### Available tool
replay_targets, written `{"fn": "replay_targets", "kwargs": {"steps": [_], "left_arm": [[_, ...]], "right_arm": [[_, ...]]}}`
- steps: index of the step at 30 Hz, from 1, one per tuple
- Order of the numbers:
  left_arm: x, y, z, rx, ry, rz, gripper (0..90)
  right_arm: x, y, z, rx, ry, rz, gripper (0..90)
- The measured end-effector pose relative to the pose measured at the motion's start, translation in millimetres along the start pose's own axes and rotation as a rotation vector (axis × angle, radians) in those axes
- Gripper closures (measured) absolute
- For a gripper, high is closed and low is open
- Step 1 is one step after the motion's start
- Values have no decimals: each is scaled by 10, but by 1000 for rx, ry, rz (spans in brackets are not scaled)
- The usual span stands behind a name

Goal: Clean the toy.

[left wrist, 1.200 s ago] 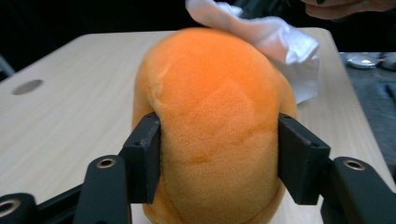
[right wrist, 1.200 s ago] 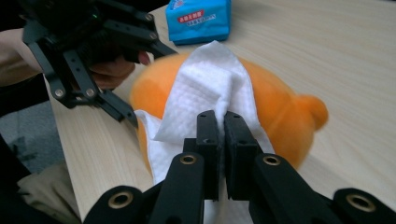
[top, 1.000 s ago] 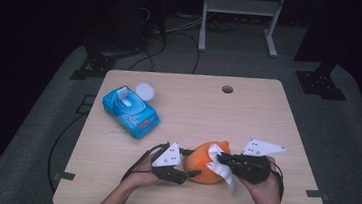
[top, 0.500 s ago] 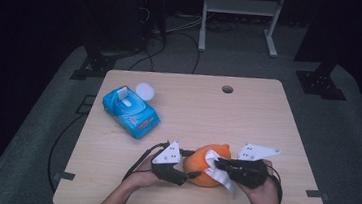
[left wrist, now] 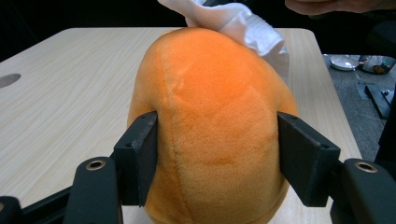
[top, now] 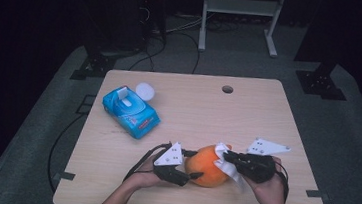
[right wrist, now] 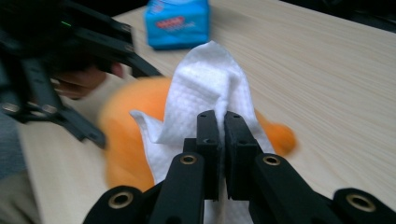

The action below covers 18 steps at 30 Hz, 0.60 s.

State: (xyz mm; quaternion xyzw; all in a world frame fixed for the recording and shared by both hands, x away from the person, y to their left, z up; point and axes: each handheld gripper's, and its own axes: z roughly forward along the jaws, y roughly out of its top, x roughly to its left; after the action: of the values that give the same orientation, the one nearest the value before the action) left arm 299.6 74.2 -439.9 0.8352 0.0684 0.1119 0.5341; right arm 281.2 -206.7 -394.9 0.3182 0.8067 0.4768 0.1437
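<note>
High view: an orange plush [top: 208,165] lies near the desk's [top: 248,113] front edge, between the left tongs [top: 193,174] and right tongs [top: 227,156]; a white wipe [top: 227,164] drapes over its right side. A blue pack [top: 130,111] sits well apart, toward the far left.
Left gripper view: plush [left wrist: 215,126] is soft, fuzzy, seamed and egg-shaped; left tongs [left wrist: 217,156] clamped on its sides, wipe [left wrist: 243,21] at its far end.
Right gripper view: right tongs [right wrist: 222,133] pinched together on the dimpled wipe [right wrist: 205,88], laid on the blurred plush [right wrist: 126,126]; pack [right wrist: 177,21] beyond.
</note>
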Motion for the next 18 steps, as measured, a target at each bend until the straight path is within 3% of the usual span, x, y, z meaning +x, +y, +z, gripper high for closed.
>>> {"fn": "replay_targets", "kwargs": {"steps": [2, 4, 9, 11, 14, 16, 18], "left_arm": [[-14, 4, 2, 2, -2, 6, 344], [-6, -3, -11, 0, -5, -3, 346], [7, 5, -15, -2, -4, -11, 327], [34, 6, -19, -5, -4, -42, 280], [50, -12, -17, -9, -14, -72, 258], [34, -10, -10, -6, -21, -63, 291], [21, 7, -11, -5, -14, -52, 325]], "right_arm": [[72, 41, 25, -9, 30, -31, 851], [72, 63, 34, -6, 22, -37, 851], [-104, -12, 44, 6, -13, 19, 851], [-132, -48, 44, 18, -5, 34, 852], [-114, -66, 25, 34, 1, 26, 851], [-96, -63, 6, 36, 7, 28, 851], [-21, -23, -24, 2, 6, -11, 852]]}}
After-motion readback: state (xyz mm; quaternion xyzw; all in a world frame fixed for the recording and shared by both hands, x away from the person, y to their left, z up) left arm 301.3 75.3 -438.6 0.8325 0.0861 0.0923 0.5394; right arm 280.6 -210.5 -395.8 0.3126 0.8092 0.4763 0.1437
